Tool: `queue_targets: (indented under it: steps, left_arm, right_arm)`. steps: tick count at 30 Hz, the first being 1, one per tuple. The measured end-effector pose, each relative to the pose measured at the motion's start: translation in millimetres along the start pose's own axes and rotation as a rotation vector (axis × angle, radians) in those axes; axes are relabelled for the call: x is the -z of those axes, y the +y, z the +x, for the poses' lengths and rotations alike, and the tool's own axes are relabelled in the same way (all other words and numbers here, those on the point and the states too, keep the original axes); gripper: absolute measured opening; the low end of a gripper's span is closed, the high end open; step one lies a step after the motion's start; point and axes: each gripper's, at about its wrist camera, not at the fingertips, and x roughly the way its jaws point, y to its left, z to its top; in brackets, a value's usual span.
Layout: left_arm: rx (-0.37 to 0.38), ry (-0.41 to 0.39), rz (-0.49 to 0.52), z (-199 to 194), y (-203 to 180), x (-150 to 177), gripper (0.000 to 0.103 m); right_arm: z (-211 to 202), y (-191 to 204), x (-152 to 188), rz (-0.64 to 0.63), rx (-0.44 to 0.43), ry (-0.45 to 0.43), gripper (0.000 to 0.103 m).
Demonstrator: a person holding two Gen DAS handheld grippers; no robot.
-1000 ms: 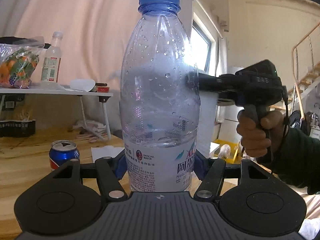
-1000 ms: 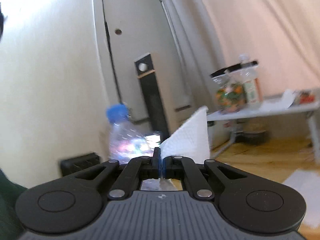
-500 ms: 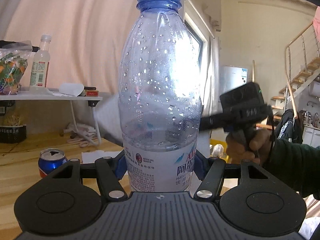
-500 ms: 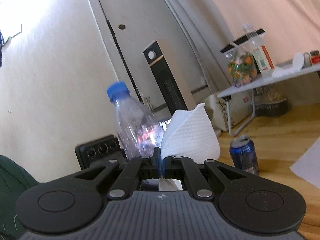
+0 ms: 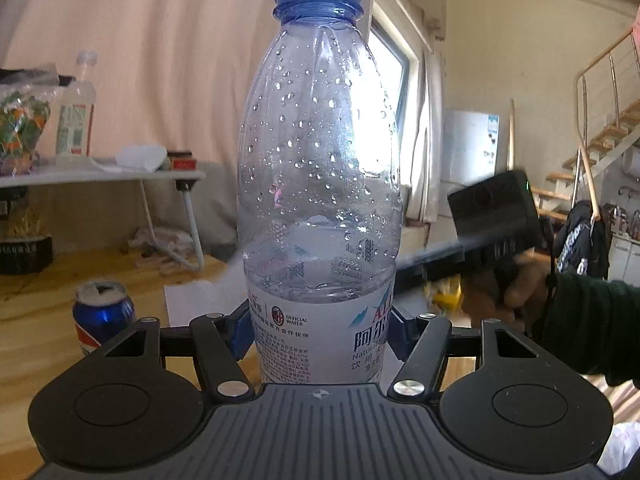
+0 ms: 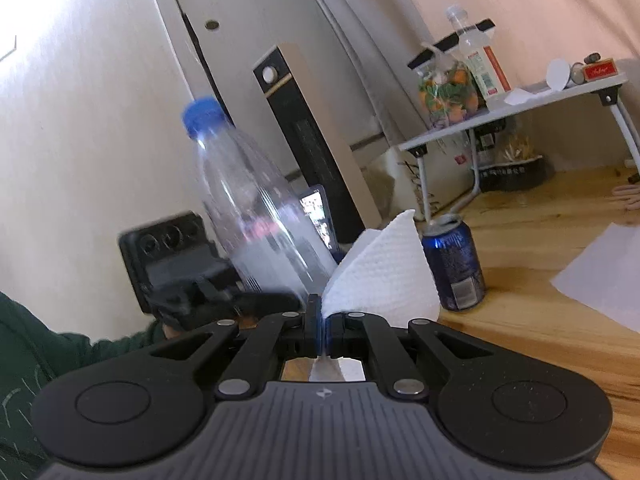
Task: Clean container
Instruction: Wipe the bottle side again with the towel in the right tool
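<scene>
On the water bottle (image 5: 320, 184) in my left claw, the white label (image 5: 320, 340) reads "OFFICIAL WATER" beside a round crest, with large Chinese characters and "Natur" to its right.

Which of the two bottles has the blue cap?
The clear water bottle clamped in the left gripper. The other bottle, on the small white table, has a pale cap.

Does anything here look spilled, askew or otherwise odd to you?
Nothing looks spilled or damaged. The water bottle carries droplets, is capped and clamped upright in the left gripper. The right gripper pinches a folded paper towel. The opened blue can stands upright.
</scene>
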Motion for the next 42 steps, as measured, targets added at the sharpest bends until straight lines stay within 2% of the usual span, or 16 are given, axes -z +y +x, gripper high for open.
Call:
queue_targets:
  steps: [9,14,17,24,30,35,42]
  left_arm:
    - [-0.046,0.116,0.039,21,-10,15,0.065]
    - [-0.090,0.158,0.025,27,-10,19,0.065]
    - [-0.094,0.165,0.019,29,-10,19,0.065]
    - [-0.101,0.161,0.005,29,-9,20,0.065]
    - [-0.121,0.126,-0.061,25,0,21,0.065]
    - [-0.142,0.103,-0.089,22,4,17,0.065]
    - [-0.193,0.100,-0.094,23,2,17,0.065]
  right_arm:
    - [-11,25,-31,-0.055,-0.058,-0.112,0.005]
    - [-9,65,-43,-0.232,0.025,-0.141,0.005]
    - [5,83,-43,-0.303,0.059,-0.071,0.005]
    - [52,110,-32,-0.502,0.218,0.239,0.005]
    - [70,128,-22,-0.620,0.361,0.365,0.005]
    - [80,129,-7,-0.648,0.434,0.395,0.006]
    - [85,132,-4,-0.651,0.494,0.322,0.005]
